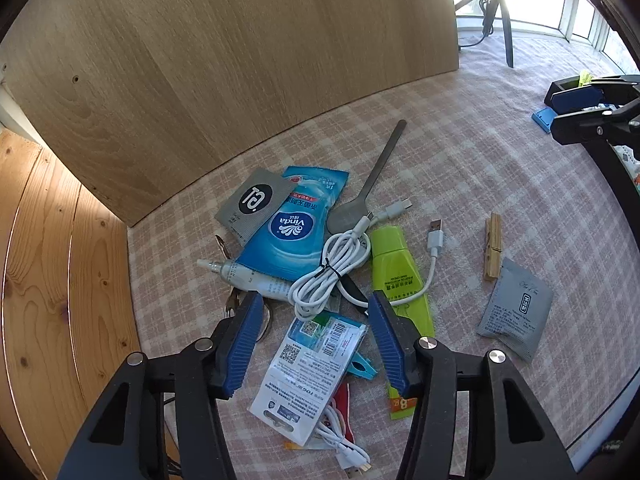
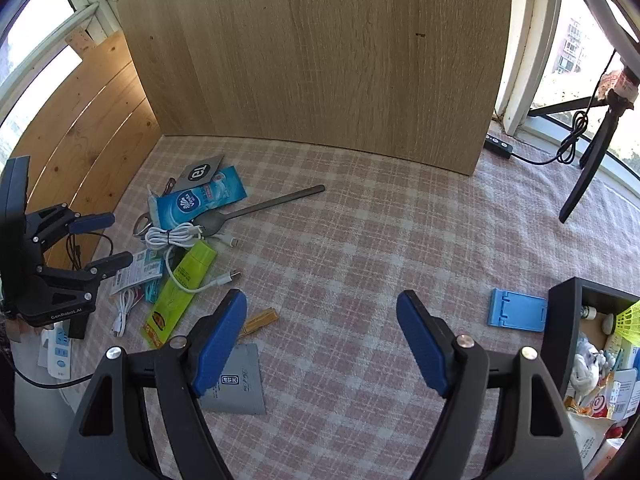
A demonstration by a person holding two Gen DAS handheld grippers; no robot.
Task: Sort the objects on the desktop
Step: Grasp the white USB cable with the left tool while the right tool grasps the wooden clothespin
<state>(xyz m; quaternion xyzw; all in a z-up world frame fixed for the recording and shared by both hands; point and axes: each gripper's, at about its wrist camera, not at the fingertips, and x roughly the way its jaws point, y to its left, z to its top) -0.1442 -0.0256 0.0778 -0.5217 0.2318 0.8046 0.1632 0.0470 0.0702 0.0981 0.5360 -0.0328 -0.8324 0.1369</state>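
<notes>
Though partly buried, spoon under cable

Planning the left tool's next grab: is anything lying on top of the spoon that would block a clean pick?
Yes. The bundled white cable lies across the spoon's bowl, so that end is covered. Its handle, pointing toward the wooden board, is bare.

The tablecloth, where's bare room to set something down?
Bare tablecloth runs from the spoon and wooden back panel across to the blue stand and black box. It is crowded left, around the white cable and packets.
</notes>
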